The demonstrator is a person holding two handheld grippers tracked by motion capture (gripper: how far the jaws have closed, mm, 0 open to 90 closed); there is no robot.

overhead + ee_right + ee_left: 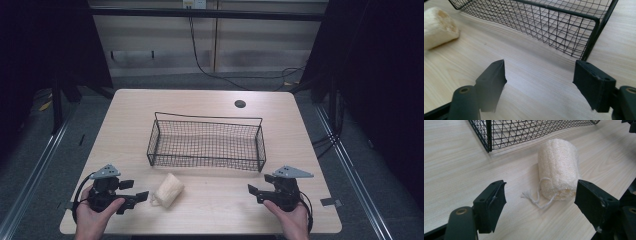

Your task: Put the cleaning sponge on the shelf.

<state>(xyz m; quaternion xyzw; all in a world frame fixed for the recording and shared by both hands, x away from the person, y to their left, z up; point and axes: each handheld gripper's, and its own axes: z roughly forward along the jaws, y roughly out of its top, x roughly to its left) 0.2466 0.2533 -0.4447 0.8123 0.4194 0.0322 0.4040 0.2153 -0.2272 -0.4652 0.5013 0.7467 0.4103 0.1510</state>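
Just in front of the wire basket (206,142), the loofah (168,190) lies ungrasped on the surface, left gripper (134,196) wide-jawed beside it, right gripper (259,191) likewise open and empty, so placing it, seemingly into the basket, remains

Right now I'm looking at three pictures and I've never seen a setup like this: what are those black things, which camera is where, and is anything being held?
A person at a table holds a hand-operated two-jaw gripper in each hand; there is no robot arm. The high view looks down from above, showing the left gripper and the right gripper. The other two pictures come from cameras riding on each gripper, looking along its black jaws. On the table lie a wire basket, which looks empty, and a pale loofah sponge with a short string, lying in front of the basket. Both grippers are open and hold nothing; the left one points at the sponge.
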